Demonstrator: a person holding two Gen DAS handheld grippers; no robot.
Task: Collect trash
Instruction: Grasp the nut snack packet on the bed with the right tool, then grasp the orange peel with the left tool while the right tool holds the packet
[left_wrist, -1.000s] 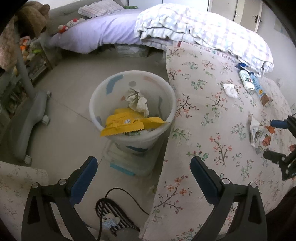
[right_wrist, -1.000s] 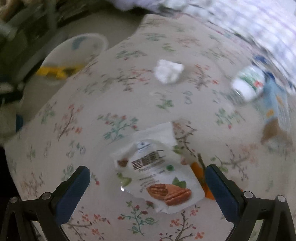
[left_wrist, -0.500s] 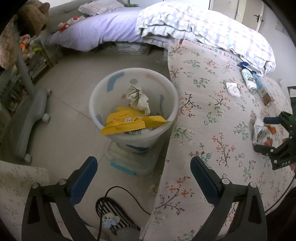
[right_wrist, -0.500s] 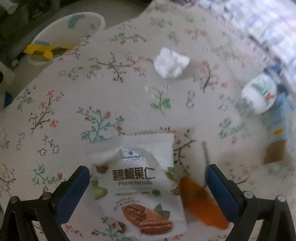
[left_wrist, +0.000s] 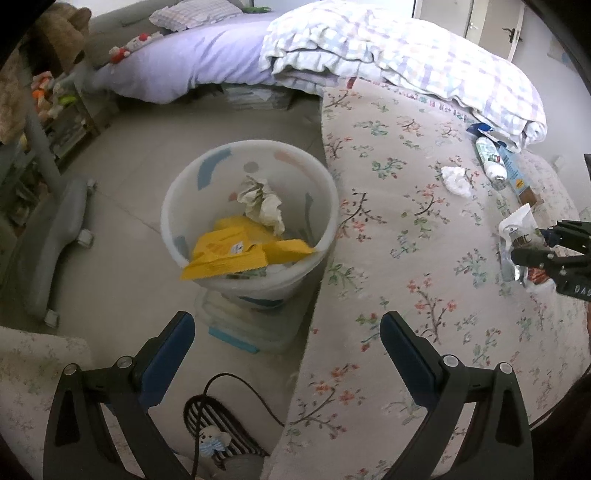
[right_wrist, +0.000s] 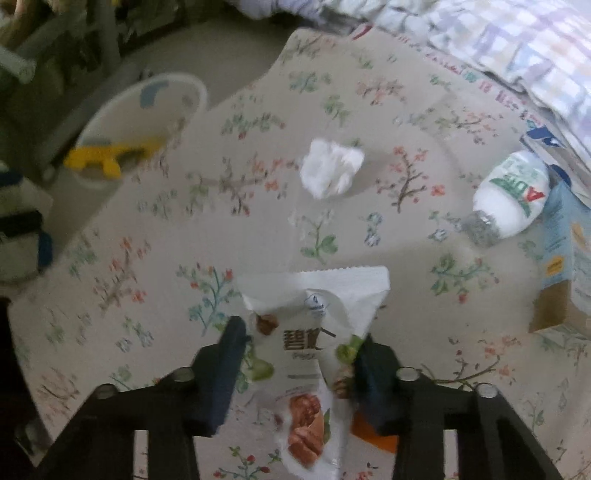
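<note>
Right gripper (right_wrist: 299, 354) clamped on pecan snack bag (right_wrist: 314, 332)
Left gripper (left_wrist: 286, 332), fingers apart, hovers near the trash bin (left_wrist: 177, 206).

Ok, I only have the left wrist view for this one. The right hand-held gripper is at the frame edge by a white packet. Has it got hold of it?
Observer: Yes. In the right wrist view the right hand-held gripper is shut on the packet, which is creased between its fingers.
Reviewer: What sort of packet?
Observer: A snack bag, with pecans pictured on its lower front.
Reviewer: What would that gripper face next?
Observer: The crumpled tissue lies straight ahead along its fingers. The white bottle is off to the right, on its side.
</note>
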